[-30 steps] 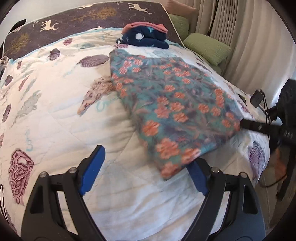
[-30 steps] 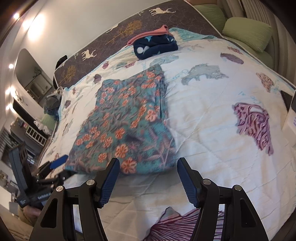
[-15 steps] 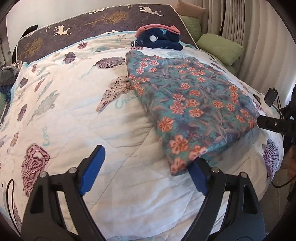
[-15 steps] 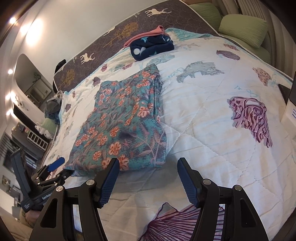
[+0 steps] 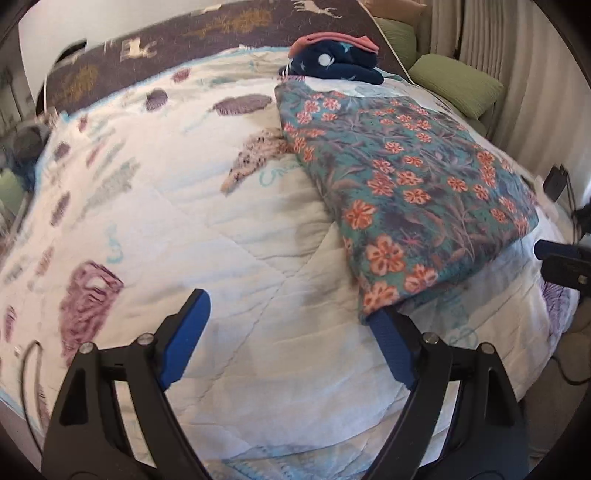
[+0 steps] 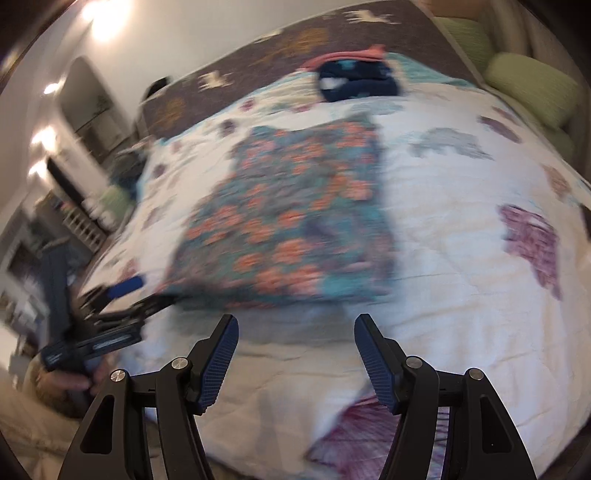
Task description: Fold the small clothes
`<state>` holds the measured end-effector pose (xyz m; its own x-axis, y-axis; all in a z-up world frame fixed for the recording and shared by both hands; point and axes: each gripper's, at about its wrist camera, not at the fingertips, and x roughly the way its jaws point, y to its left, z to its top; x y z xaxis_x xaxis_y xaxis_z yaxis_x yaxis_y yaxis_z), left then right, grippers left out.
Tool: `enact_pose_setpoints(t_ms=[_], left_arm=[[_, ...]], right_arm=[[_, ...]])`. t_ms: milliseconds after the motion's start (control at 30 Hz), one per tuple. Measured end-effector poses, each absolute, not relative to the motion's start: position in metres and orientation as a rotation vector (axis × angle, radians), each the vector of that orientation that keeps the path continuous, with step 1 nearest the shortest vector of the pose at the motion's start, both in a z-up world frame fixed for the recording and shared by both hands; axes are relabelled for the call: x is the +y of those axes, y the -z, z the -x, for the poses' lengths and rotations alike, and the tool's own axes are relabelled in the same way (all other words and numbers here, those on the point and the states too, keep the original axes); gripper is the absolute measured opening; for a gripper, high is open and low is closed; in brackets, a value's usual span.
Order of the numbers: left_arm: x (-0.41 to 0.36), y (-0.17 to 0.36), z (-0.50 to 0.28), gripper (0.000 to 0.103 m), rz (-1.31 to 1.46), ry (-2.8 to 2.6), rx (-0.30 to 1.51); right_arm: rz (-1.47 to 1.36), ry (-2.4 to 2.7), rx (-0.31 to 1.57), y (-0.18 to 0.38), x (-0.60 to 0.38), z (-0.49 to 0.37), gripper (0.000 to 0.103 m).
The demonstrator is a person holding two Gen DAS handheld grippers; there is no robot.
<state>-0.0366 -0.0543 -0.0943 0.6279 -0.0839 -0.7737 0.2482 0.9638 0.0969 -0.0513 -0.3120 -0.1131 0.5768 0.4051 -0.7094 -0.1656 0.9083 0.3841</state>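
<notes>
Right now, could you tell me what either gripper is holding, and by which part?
Nothing is held: the left gripper and right gripper are open beside the floral garment.

Home bedroom, quilted bedspread (image 5: 207, 229) on a bed, green pillows (image 5: 456, 83), pleated curtains (image 5: 517, 55)

Ahead of your claws lies a white quilt (image 5: 229, 236) printed with shells; beyond it, a dark deer-patterned mattress (image 5: 221, 33). Green pillows (image 5: 458, 83) sit far right, against pale curtains (image 5: 517, 55).
</notes>
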Motion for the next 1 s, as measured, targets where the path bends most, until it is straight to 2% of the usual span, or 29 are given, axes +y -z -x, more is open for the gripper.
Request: enact_pose_setpoints(t_ms=[167, 367, 700, 867, 1000], left_arm=[[-0.047, 0.093, 0.043, 0.086, -0.189, 0.193, 0.883], [-0.017, 0.083, 0.05, 0.086, -0.155, 0.154, 0.874], [0.051, 0.064, 0.047, 0.086, -0.015, 0.089, 0.795], [0.06, 0.064, 0.04, 0.086, 0.01, 0.099, 0.782], [0.072, 0.07, 0.033, 0.086, 0.084, 0.113, 0.818]], right_arm=[[-0.314, -0.557, 0.86, 0.105, -0.279, 0.052, 0.067], [-0.308, -0.697, 0.908, 0.119, -0.227, 0.028, 0.067], [-0.18, -0.546, 0.818, 0.125, -0.17, 0.002, 0.067], [-0.153, -0.599, 0.813, 0.13, -0.152, 0.003, 0.079], [-0.095, -0.733, 0.846, 0.13, -0.147, 0.023, 0.079]])
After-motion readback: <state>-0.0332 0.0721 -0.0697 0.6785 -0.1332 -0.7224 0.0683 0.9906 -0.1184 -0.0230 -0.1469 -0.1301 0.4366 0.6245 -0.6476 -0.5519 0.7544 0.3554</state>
